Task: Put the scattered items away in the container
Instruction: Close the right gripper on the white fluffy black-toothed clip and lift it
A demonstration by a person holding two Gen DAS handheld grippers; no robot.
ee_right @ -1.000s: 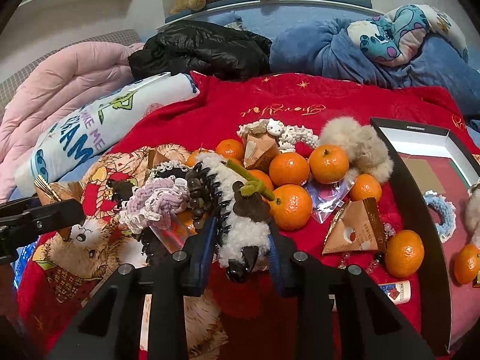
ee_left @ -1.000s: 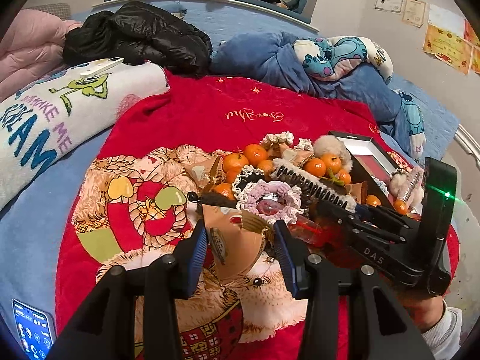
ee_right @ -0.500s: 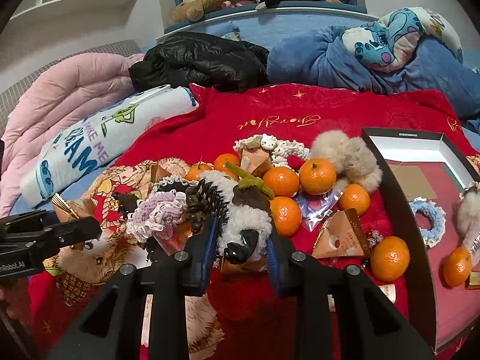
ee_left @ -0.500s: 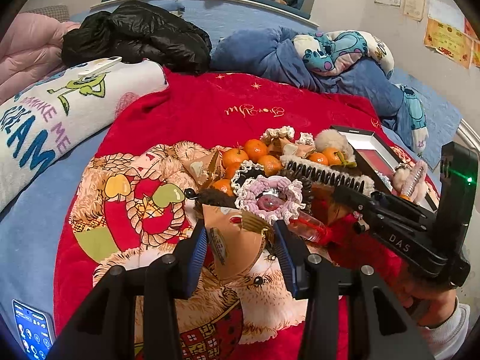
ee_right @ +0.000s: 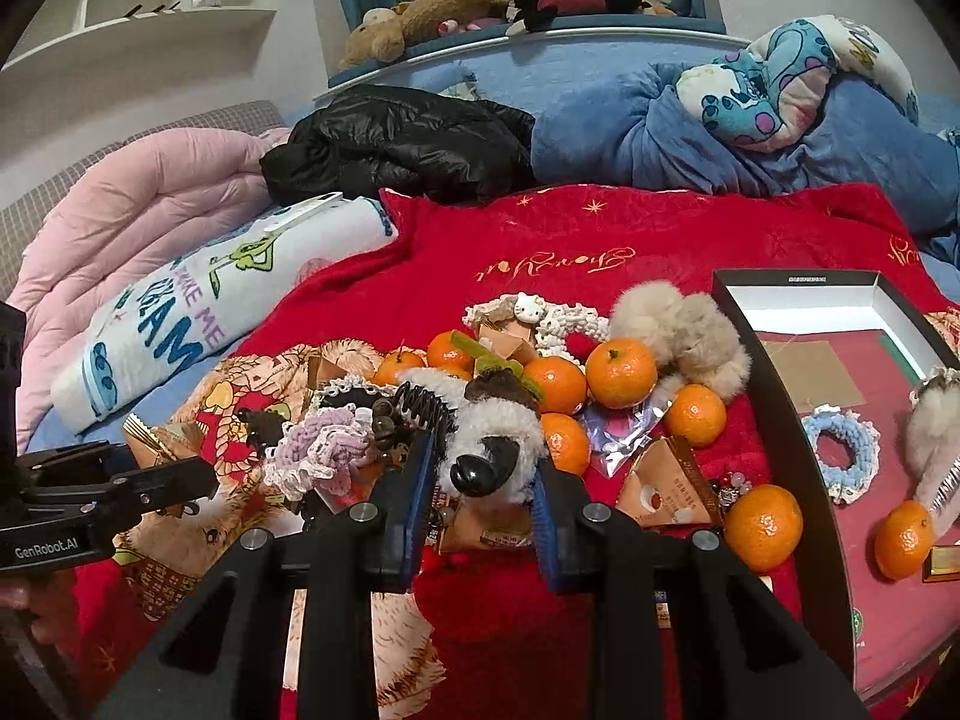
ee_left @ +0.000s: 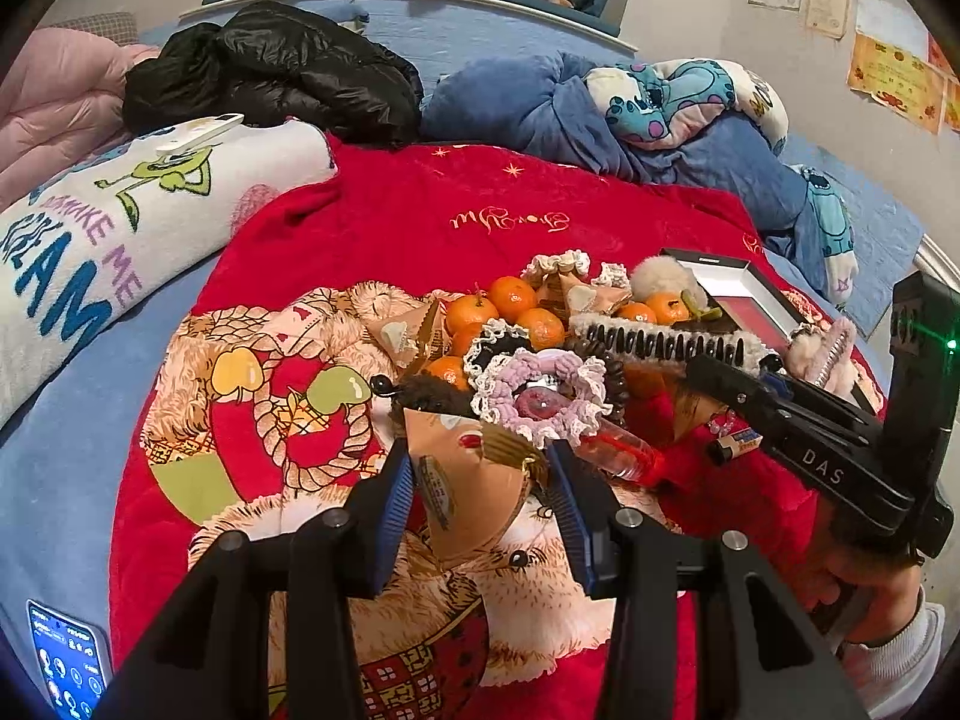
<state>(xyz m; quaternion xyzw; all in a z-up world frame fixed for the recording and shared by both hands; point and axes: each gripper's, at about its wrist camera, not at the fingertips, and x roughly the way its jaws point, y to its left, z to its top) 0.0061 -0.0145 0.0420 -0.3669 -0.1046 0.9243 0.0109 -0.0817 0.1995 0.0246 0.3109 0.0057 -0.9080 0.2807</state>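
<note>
Right gripper fingers clenched on fluffy claw clip, lifted over pile. Left gripper fingers grasping brown triangular packet. Step, by judgement: carry both to black box at right, release inside. Right view count: about eight tangerines on bed, one in box; one blue scrunchie in box.

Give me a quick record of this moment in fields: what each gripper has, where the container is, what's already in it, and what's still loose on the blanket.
left gripper: shut on tan triangular packet
right gripper: shut on fluffy white hair claw
container: black box, open, to the right of the pile
already in box: blue scrunchie, one tangerine, furry clip
still loose: tangerines, lilac scrunchie, beige pom-pom, another triangular packet
surface: red blanket
</note>
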